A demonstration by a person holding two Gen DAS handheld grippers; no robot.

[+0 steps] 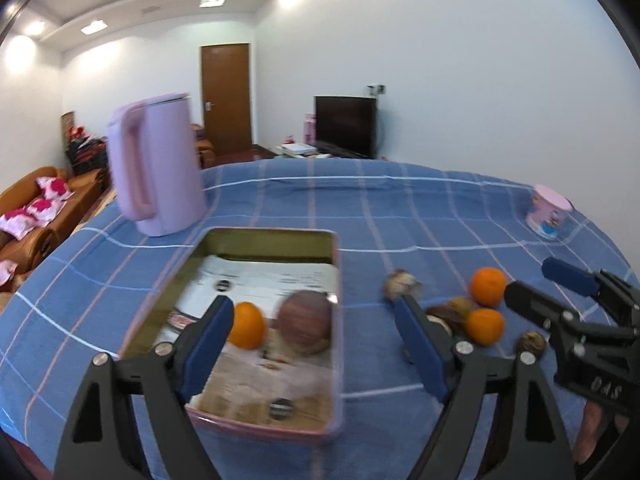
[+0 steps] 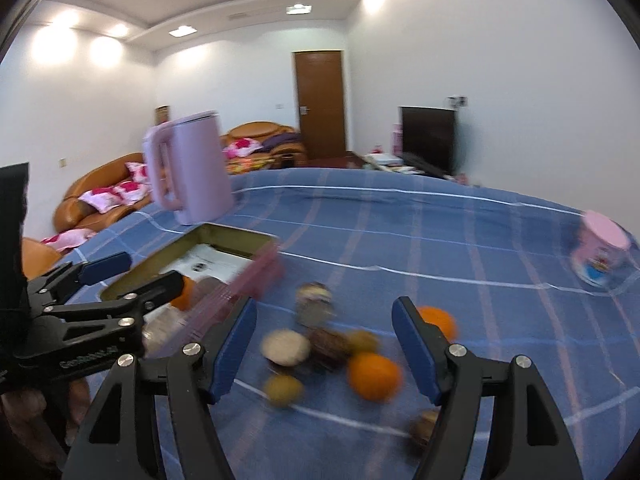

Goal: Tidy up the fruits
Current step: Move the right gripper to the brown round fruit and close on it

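A pink tin box (image 1: 272, 233) lies open on the blue checked cloth, with an orange (image 1: 248, 325) and a brown round fruit (image 1: 306, 322) inside. My left gripper (image 1: 313, 302) hangs open over the tin's near end, nothing between its fingers. To the right of the tin lie loose fruits: two oranges (image 1: 488, 286) (image 1: 484, 326) and several brown ones (image 1: 400, 284). In the right wrist view my right gripper (image 2: 325, 306) stands open above this pile, with an orange (image 2: 374, 376) and a pale round fruit (image 2: 286, 346) below it. All of this is blurred.
A pink kettle (image 1: 156, 168) stands behind the tin at the back left. A pink cup (image 1: 548, 210) sits near the cloth's right edge. The table drops off on the left toward an orange sofa (image 1: 36, 216). Each gripper shows at the edge of the other's view.
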